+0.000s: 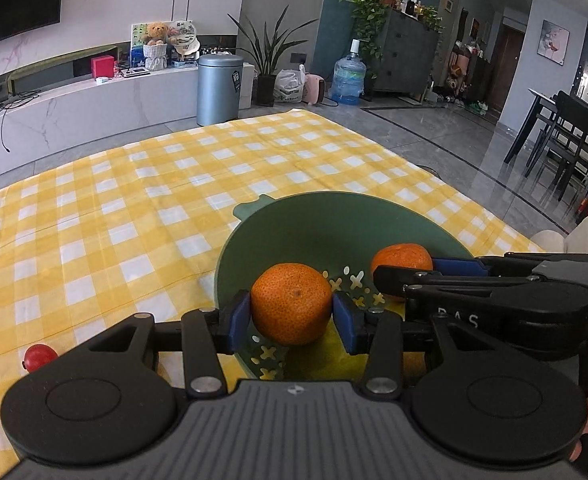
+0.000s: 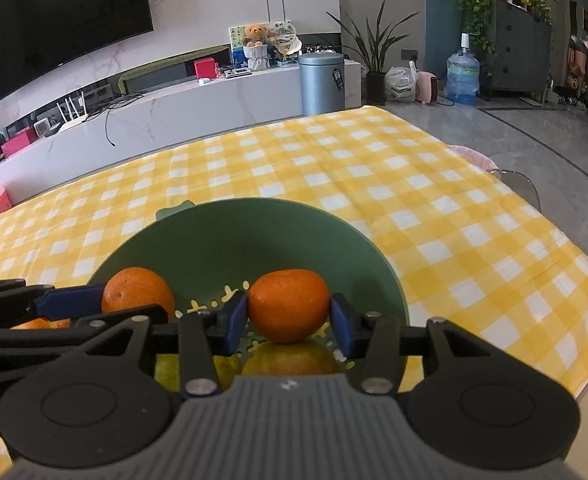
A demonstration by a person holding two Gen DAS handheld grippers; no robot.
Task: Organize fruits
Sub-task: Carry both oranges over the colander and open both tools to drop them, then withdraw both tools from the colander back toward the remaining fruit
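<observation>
**Two oranges held over the green bowl**

Grey ribbed housing and black linkage of each tool fill the bottom of both wrist views. Just ahead of that, the left gripper [image 1: 291,314] has its blue pads pressed against both sides of an orange [image 1: 291,304], clamped on the fruit. The right gripper [image 2: 288,316] grips a second orange [image 2: 288,305] the same way, blue pads tight on its left and right flanks.

Both fruits hang above the inside of the green bowl [image 1: 314,224], a colander-like dish with cross-shaped and oval cut-outs in its floor and a small tab on its far rim. In the left wrist view the right tool comes in from the right edge, its orange to the right of the left one. In the right wrist view the left tool enters from the left edge. Beneath the right gripper's orange, another orange-yellow fruit [image 2: 289,358] lies low in the bowl, partly hidden by the housing.

The bowl sits on a yellow-and-white checked cloth [image 1: 133,208]. A small red fruit [image 1: 39,357] lies on that cloth well apart from the bowl, at the left of the left wrist view.
</observation>
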